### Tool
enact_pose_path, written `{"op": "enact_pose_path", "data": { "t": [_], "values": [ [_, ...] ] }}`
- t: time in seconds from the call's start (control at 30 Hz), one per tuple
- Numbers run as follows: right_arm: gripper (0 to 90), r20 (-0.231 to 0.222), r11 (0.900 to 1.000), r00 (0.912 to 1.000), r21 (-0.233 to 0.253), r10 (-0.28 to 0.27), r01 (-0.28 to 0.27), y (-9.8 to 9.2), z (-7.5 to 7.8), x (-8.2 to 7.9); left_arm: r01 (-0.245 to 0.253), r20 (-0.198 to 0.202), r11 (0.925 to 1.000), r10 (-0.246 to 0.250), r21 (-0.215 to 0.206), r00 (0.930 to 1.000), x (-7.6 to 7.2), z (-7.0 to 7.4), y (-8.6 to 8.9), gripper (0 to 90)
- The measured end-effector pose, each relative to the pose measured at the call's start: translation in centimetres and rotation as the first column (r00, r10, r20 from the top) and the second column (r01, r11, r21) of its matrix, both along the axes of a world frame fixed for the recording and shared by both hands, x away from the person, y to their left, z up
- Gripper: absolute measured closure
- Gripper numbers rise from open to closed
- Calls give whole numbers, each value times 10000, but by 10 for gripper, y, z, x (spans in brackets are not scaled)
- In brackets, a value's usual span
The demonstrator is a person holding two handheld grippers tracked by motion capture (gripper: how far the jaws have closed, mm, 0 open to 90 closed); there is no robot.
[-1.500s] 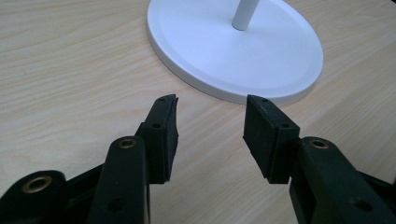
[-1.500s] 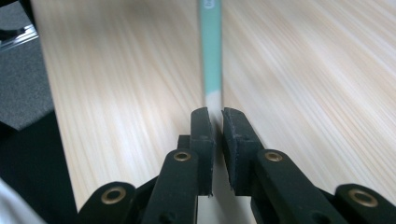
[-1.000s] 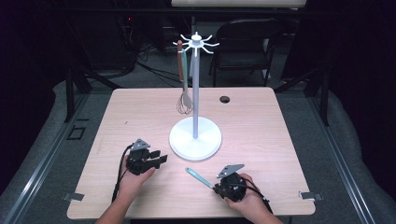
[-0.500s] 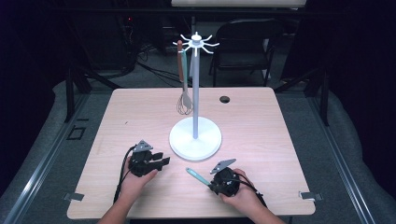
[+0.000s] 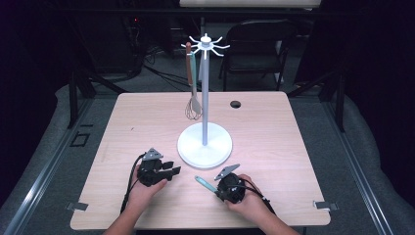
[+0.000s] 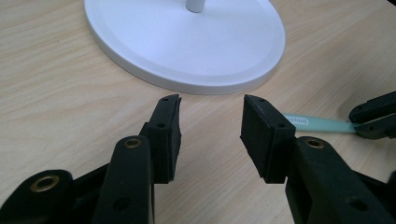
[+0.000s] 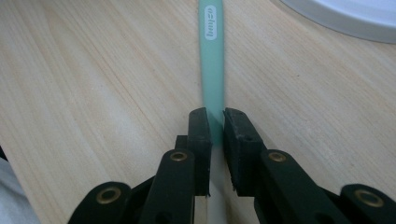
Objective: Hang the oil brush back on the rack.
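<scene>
the right gripper (image 7: 215, 122) pinches the teal handle (image 7: 211, 56) low on the table (image 5: 293, 147) at the stand's (image 5: 204, 145) six o'clock — likely for hanging — while the left gripper (image 6: 210, 116) gapes empty at eight o'clock.

- Right gripper (image 5: 219, 188): moved left across the lower middle of the high view, off the spot near the table's front edge, toward the white stand base (image 5: 204, 145).
- Its jaws, a second ago just short of the teal handle (image 5: 205, 183), now clamp on the near end; the right gripper view shows the handle (image 7: 213, 70) pinched between them.
- Right hand (image 5: 249, 203): followed it, now nearer the frame's lower centre.
</scene>
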State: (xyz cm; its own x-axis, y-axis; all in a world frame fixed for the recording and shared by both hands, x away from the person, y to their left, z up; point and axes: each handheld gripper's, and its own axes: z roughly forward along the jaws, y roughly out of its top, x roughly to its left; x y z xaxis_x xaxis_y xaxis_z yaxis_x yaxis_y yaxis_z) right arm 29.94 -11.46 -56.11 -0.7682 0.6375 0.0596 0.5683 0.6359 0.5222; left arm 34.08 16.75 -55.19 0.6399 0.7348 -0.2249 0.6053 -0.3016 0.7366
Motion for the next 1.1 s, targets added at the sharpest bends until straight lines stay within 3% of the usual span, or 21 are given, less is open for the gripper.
{"op": "enact_pose_path", "data": {
  "t": [0.27, 0.6, 0.77, 1.1],
  "values": [
    [819, 161, 9997, 9999, 237, 8, -11, -3, -1, -2, 143, -5, 9998, -144, -109, 9999, -3, -1, -7, 515],
    [819, 576, 9964, 9983, 844, 34, -82, -7, 10, -5, 772, -249, 9956, -786, -532, 9966, -6, -2, -17, 464],
    [819, 782, 9942, 9968, 1046, 179, -261, -4, 15, -7, 1297, -357, 9877, -1332, -872, 9904, -8, -3, -25, 458],
    [819, 1005, 9886, 9947, 1459, 232, -378, 3, 21, -8, 1735, -670, 9739, -1848, -1466, 9805, -9, -4, -33, 446]
  ]
}}
